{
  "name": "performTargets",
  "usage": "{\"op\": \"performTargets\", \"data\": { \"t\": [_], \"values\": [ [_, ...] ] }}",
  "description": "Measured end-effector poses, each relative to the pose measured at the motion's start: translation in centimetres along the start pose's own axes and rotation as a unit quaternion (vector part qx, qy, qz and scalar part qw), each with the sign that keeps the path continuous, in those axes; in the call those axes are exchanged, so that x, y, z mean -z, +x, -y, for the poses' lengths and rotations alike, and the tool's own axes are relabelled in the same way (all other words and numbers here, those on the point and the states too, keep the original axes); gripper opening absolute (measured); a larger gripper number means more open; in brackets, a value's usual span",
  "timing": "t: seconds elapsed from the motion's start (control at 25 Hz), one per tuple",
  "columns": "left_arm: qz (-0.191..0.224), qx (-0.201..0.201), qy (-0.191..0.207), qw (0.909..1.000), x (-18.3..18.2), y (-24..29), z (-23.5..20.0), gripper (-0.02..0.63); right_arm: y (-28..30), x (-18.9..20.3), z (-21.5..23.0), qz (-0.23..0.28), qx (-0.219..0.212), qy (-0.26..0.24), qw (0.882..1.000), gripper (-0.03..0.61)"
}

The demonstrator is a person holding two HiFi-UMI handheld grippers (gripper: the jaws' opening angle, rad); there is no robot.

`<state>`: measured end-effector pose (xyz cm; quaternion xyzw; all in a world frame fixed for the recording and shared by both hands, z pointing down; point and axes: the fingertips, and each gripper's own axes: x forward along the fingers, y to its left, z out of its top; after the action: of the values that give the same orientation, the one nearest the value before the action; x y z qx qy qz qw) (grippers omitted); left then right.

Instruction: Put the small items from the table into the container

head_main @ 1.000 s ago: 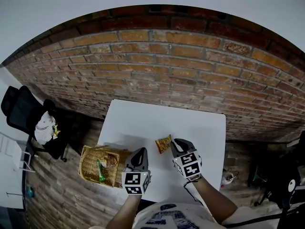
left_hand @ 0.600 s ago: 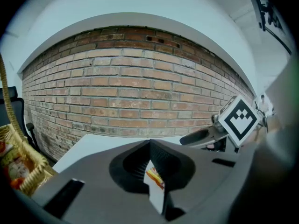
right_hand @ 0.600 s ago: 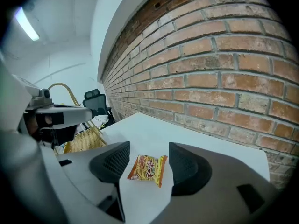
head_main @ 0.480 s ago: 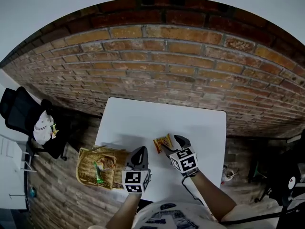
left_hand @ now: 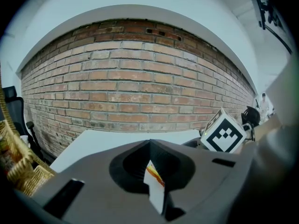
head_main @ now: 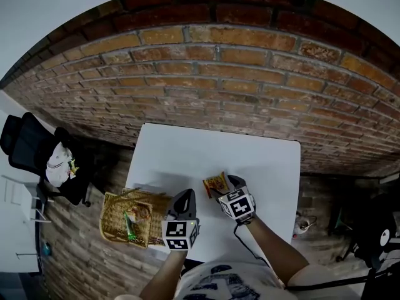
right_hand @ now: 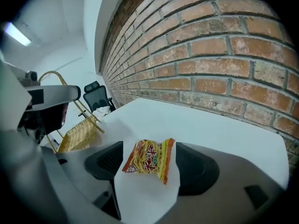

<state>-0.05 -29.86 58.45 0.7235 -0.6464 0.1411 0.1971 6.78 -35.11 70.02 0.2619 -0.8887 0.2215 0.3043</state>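
I see white rectangular table [head_main: 187, 152], woven wicker basket [head_main: 112, 220] by its left edge; left gripper [left_hand: 149, 142] fingers together, empty; right gripper [right_hand: 149, 144] fingers opening wide, orange-yellow crinkled snack packet [right_hand: 148, 161] lying on table between them, not gripped

Packet [right_hand: 148, 160]: red print on yellow, centre of the right gripper view, unreadable.
Left cube [head_main: 180, 235]: black-and-white square pattern, no letters.
Right cube [head_main: 237, 205]: same.
Wall lettering [left_hand: 270, 12]: dark, upper right, illegible.
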Motion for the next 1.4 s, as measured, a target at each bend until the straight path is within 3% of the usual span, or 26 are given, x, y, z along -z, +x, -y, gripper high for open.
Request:
{"op": "performTargets", "data": {
  "t": [0.44,1.08,1.24,1.4],
  "values": [
    [-0.013,-0.005,-0.011,0.9998,0.8,-0.3,-0.4,0.048,2.9,2.4,0.0,-0.048,-0.004,-0.013,0.999,0.334],
    [-0.013,-0.022,-0.019,0.9995,1.7,-2.5,-1.4,0.048,4.0,2.9,0.0,-0.068,0.021,-0.058,0.996,0.331],
    [-0.008,-0.029,-0.016,0.9994,1.6,-3.3,-1.6,0.048,3.5,2.9,-0.1,-0.066,0.025,-0.06,0.996,0.273],
    [-0.007,-0.03,-0.02,0.9993,1.6,-4.2,-1.6,0.048,3.0,3.2,-0.2,-0.068,0.028,-0.058,0.996,0.256]
  ]
}}
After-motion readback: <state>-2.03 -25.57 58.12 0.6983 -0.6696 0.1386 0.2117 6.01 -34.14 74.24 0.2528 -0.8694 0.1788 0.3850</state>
